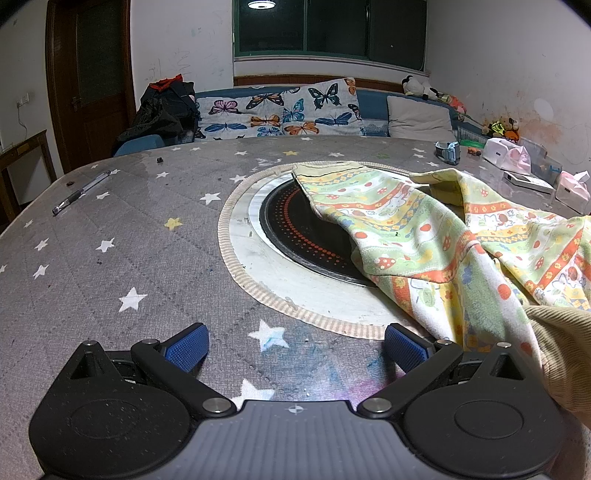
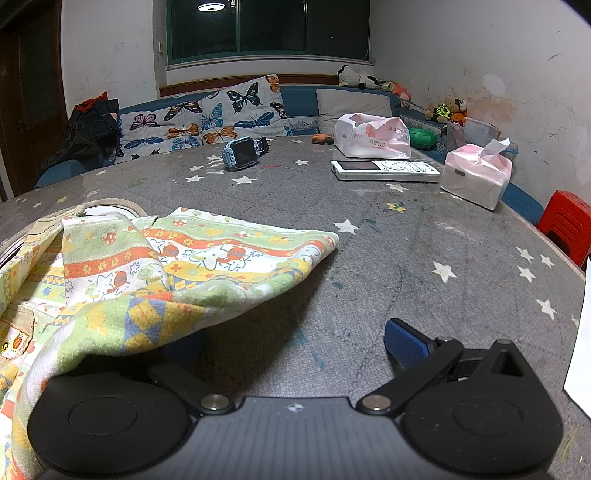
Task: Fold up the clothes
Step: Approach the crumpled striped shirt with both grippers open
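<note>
Garment (image 2: 192,258) lies crumpled, unfolded: folding barely begun. Left gripper (image 1: 295,345) and right gripper (image 2: 295,345) both spread wide, grasping nothing. Next: pinch a hem

Dim ceiling lamp (image 1: 260,3) reflected in the dark window (image 1: 328,27); soft shadows, sharp focus, fisheye-bent edges.

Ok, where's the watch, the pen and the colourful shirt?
Watch (image 2: 242,153): right wrist view, on its dark screen.
Pen (image 1: 79,193): left wrist view, middle of the barrel.
Colourful shirt (image 2: 207,254): right wrist view, on the striped cloth lying flat on the table.
</note>
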`<state>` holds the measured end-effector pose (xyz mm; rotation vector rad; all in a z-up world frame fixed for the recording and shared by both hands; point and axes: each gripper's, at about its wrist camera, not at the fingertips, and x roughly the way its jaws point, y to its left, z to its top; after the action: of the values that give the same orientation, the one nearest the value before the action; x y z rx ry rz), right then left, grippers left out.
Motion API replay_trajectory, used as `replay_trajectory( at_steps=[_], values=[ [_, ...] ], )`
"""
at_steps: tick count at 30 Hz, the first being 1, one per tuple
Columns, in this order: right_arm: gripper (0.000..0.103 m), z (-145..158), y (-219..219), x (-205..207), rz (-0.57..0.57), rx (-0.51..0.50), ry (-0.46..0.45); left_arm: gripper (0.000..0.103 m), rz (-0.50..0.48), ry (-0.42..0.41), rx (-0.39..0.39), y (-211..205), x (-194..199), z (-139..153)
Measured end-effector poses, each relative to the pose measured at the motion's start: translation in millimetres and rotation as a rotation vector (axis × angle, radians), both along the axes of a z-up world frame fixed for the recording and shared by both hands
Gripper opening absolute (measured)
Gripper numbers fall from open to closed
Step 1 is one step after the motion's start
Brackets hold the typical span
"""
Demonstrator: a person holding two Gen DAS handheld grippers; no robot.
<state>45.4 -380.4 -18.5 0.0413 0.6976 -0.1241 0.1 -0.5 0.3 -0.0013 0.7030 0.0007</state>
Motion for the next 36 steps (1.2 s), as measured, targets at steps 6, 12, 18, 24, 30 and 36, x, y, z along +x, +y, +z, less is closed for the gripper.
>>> replay_trajectory(
  at_steps=[6,12,18,24,30,36],
  values=[
    [0.103,1.8,0.2,-0.9,0.001,0.003,-0.001,0.103,0.015,0.016,0.0,-1.8,0.2,1.0],
    [0.103,3.4,-1.8,-9.4,0.008,-0.004,-0.007,0.103,0.031,0.032,0.0,-3.5,0.4,2.0],
    [0.103,10.2,-1.2,-32.4,0.032,0.007,-0.005,0.103,0.048,0.05,-0.002,-5.5,-0.3,3.3],
    [0.103,16.7,8.5,-59.9,0.085,0.023,-0.006,0.103,0.076,0.07,-0.015,-9.2,-7.8,8.1],
    [0.103,28.6,28.5,-89.5,0.141,-0.031,-0.031,0.103,0.107,0.081,-0.021,-11.2,-18.4,12.6],
    [0.103,37.1,42.6,-113.6,0.196,-0.026,-0.046,0.103,0.122,0.083,-0.014,-15.6,-27.8,16.7]
  ],
)
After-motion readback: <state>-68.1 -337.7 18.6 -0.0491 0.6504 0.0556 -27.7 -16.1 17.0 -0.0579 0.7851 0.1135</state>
